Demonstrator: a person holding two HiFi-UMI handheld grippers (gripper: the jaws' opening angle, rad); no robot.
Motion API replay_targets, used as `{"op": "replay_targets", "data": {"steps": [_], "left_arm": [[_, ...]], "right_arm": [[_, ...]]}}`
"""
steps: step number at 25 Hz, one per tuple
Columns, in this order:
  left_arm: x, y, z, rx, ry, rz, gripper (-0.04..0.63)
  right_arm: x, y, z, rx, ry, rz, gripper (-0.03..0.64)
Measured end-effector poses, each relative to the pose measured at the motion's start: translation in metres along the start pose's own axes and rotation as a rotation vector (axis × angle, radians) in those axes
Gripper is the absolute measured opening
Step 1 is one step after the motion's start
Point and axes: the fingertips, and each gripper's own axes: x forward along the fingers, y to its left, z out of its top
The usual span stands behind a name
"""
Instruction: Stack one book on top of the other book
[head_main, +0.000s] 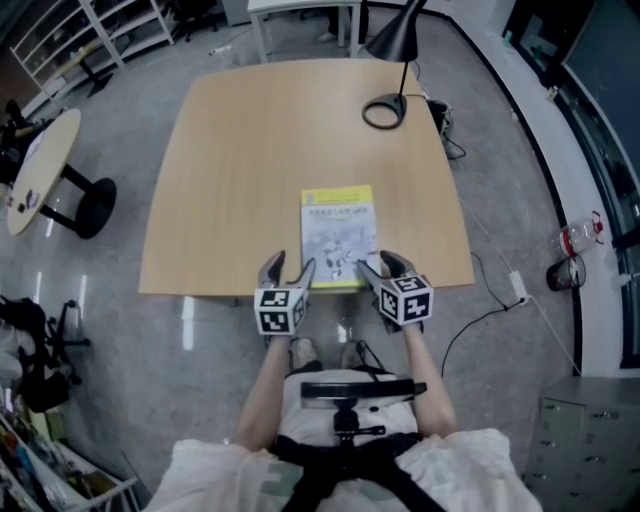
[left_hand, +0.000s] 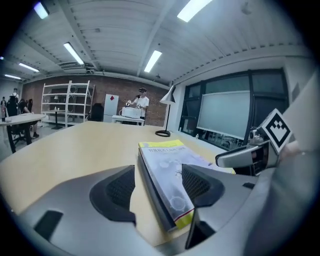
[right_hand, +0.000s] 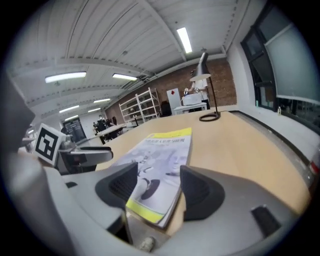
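Book (head_main: 339, 235) with yellow edging is seen flat on the table (head_main: 250, 150), close to its near edge. Left gripper (head_main: 290, 268) and right gripper (head_main: 382, 265) are held side by side, tilted forward and down. Both sets of jaws are spread, each framing a near book corner, pads not pressing.

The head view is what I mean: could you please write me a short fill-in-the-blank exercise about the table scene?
The book has a ____ strip along its far edge.
The left tool and the right tool both have their jaws ____.
In the head view, the lamp stands toward the far ____ corner of the table.
Missing words: yellow; open; right.
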Motion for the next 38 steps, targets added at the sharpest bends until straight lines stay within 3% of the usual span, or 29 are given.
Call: {"op": "replay_targets", "data": {"steps": [3,5,10,14,16,19,29,38], "left_arm": [[-0.003,-0.008,0.020,-0.013,-0.049,-0.036,0.281],[-0.009,-0.016,0.045,0.025,-0.125,-0.063,0.270],[-0.029,-0.019,0.106,0.089,-0.339,-0.026,0.014],[-0.042,-0.023,0.132,0.123,-0.417,0.011,0.011],[-0.047,-0.028,0.135,0.134,-0.437,0.002,0.011],[-0.049,-0.032,0.132,0.141,-0.435,-0.012,0.011],[-0.061,-0.045,0.117,0.139,-0.397,-0.011,0.011],[-0.082,-0.071,0.117,0.142,-0.454,-0.027,0.011]], "right_arm": [[-0.006,0.006,0.019,0.047,-0.042,0.029,0.274],[-0.015,0.011,0.039,0.038,-0.098,0.037,0.224],[-0.044,0.023,0.104,0.068,-0.317,0.045,0.080],[-0.070,0.029,0.137,0.083,-0.474,0.010,0.066],[-0.066,0.028,0.129,0.051,-0.440,-0.050,0.002],[-0.056,0.032,0.113,0.045,-0.370,-0.057,0.002],[-0.073,0.034,0.105,0.067,-0.376,-0.002,0.002],[-0.097,0.052,0.092,-0.007,-0.380,0.020,0.002]]}}
